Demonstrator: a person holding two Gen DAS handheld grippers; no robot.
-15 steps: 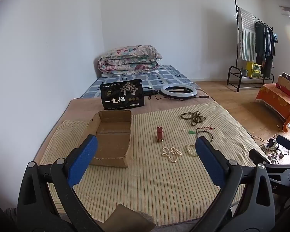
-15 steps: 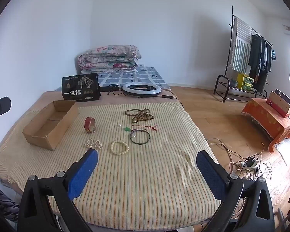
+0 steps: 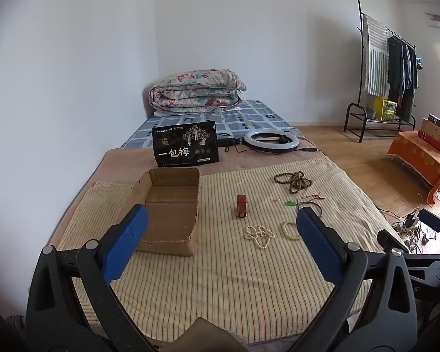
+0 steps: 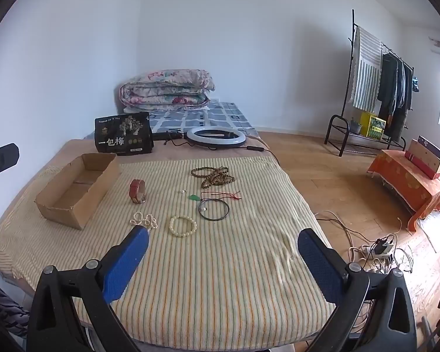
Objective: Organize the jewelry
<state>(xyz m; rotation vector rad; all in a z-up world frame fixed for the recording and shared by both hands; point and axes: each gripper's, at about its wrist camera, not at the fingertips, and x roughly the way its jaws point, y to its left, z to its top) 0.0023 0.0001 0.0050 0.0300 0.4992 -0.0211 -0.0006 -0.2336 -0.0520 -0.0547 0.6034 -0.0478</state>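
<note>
almost nothing is seen to have moved since the earlier frames: both views are held nearly as they were. the left tool [image 3: 221,236] and the right tool [image 4: 223,253] are spread fully wide, with nothing gripped. the jewelry is laid loose on the striped bed cover [image 4: 220,278]: a white bead bracelet [image 4: 182,226], a pearl strand [image 4: 143,220], a red watch [image 4: 137,191], with the cardboard box [image 4: 73,187] empty to the left. one piece is best approached from above and pinched across its beads.
</note>
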